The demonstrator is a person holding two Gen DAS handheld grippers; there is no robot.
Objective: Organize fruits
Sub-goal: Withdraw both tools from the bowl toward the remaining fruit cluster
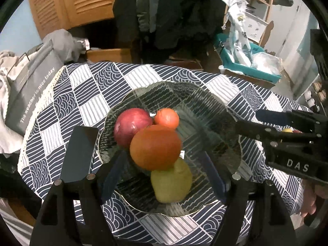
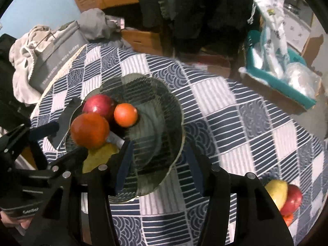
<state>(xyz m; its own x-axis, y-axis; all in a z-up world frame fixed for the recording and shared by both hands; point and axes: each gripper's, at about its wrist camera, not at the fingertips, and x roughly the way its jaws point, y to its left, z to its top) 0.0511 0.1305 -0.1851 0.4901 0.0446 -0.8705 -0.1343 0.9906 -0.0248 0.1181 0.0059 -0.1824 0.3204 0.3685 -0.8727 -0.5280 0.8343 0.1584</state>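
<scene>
Nearest in the left wrist view, the left gripper (image 1: 164,172) hangs over the near half of the glass plate (image 1: 215,110), its two fingers spread wide with nothing clamped between them. Between the fingers lie a yellow-green pear (image 1: 174,184) near the plate's near rim and, touching it from behind, a large orange (image 1: 155,147). Behind the orange sit a red apple (image 1: 131,127) on the left and a small orange (image 1: 167,117) on the right — all four fruits are bunched together on the left half of the plate, each touching a neighbour.

Just beside the plate's left rim a dark phone (image 1: 80,153) lies flat on the checked tablecloth (image 1: 92,94).

From the right, the right gripper (image 1: 246,123) reaches toward the plate's right rim; in its own view its fingers stand apart and empty, one finger (image 2: 125,164) over the plate's near rim and the other over the cloth beside it. That view also shows the left gripper (image 2: 65,141) at the plate's left side.

Near the table's near right edge, well apart from the plate, a yellow fruit (image 2: 276,191) and a second red apple (image 2: 292,199) lie touching; a bit of an orange-coloured fruit (image 2: 288,219) peeks out just in front of them.

Past the far left edge of the table stands a grey bag (image 1: 30,94) — pale laundry is heaped beside it. Beyond the far right edge is a teal box (image 1: 254,69) holding plastic packages.
</scene>
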